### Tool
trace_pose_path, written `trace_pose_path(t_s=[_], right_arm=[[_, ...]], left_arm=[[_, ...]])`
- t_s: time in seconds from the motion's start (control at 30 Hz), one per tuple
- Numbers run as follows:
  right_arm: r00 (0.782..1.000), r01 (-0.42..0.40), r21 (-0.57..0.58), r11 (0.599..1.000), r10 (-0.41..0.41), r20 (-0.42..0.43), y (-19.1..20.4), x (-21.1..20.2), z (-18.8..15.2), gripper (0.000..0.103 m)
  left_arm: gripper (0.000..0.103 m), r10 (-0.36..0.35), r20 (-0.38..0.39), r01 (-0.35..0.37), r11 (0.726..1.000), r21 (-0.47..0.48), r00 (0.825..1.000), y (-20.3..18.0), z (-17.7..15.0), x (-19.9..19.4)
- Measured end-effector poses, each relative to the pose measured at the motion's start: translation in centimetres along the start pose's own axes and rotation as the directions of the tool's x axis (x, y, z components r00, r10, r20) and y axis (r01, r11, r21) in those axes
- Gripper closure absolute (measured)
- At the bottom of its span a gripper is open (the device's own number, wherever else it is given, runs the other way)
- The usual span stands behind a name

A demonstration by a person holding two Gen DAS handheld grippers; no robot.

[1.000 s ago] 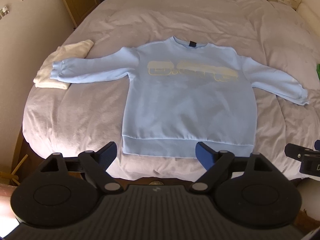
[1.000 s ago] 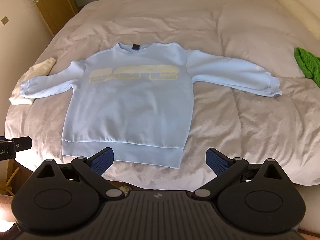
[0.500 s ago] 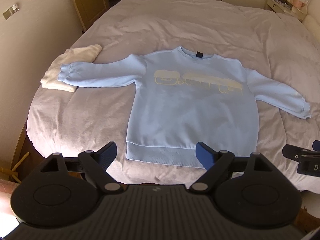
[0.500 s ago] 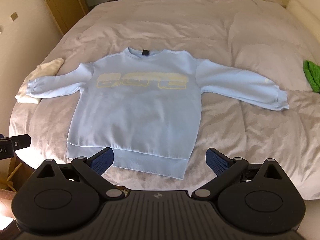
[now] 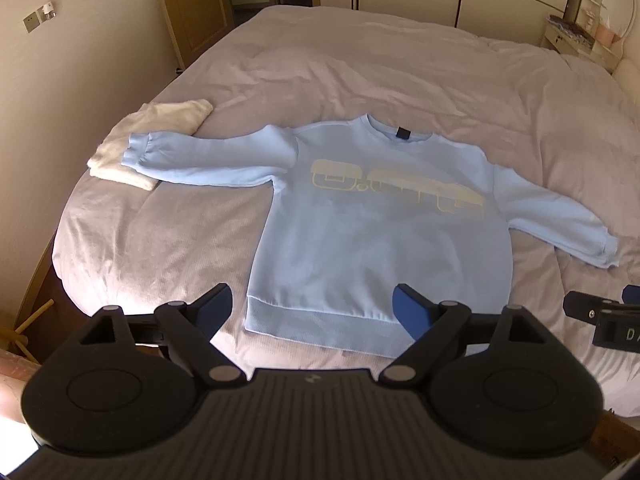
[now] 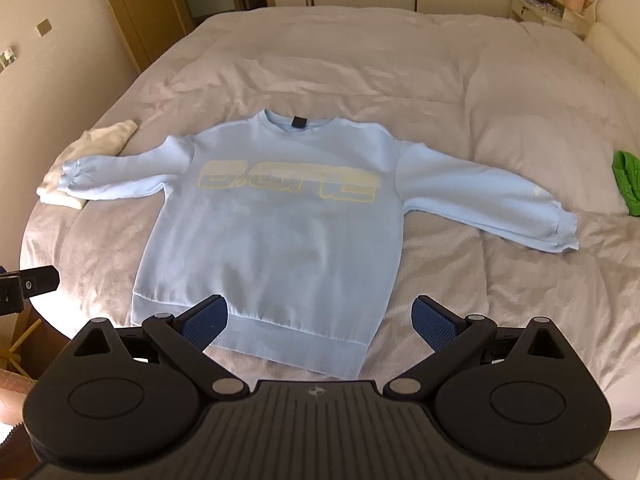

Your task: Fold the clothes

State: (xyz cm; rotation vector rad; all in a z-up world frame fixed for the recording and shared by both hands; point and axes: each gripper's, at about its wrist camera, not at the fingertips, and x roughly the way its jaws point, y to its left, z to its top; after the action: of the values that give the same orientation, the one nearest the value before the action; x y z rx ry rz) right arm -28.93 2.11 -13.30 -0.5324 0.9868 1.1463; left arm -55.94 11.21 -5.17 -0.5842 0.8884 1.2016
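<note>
A light blue sweatshirt [image 5: 376, 240] with pale yellow lettering lies flat, face up, on the bed, both sleeves spread out to the sides; it also shows in the right wrist view [image 6: 276, 236]. Its hem faces me. My left gripper [image 5: 310, 306] is open and empty, held above and just short of the hem. My right gripper [image 6: 320, 316] is open and empty, over the hem's right part. Neither touches the cloth.
The bed [image 5: 360, 80] has a rumpled grey-lilac cover [image 6: 500, 300]. A folded white garment [image 5: 148, 140] lies under the left cuff, near the bed's left edge. A green garment [image 6: 626, 180] lies at the far right. A wall and wooden door [image 5: 192, 8] stand left.
Both grippers have pulled back and tilted up, so the sweatshirt sits lower and farther in view and more of the room shows. The sweatshirt has not moved.
</note>
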Motion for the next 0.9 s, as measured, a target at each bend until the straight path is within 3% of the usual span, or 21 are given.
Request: trace_pose_path(t_s=[0.37, 0.7, 0.9], right_arm=[[0.998, 0.005, 0.041, 0.999, -0.002, -0.06, -0.1, 3.9, 2.4, 0.002], [0.986, 0.057, 0.167, 0.984, -0.029, -0.166, 1.4, 11.2, 7.2, 0.002], [0.96, 0.074, 0.311, 0.947, 0.017, -0.279, 3.9, 18.6, 9.7, 0.001]], left_arm=[[0.015, -0.062, -0.081, 0.056, 0.995, -0.084, 0.995, 3.3, 2.1, 5.5], [0.015, -0.157, -0.162, 0.127, 0.974, -0.186, 0.974, 9.9, 8.8, 15.9], [0.015, -0.158, -0.219, 0.091, 0.954, -0.287, 0.963, 16.6, 11.2, 24.2]])
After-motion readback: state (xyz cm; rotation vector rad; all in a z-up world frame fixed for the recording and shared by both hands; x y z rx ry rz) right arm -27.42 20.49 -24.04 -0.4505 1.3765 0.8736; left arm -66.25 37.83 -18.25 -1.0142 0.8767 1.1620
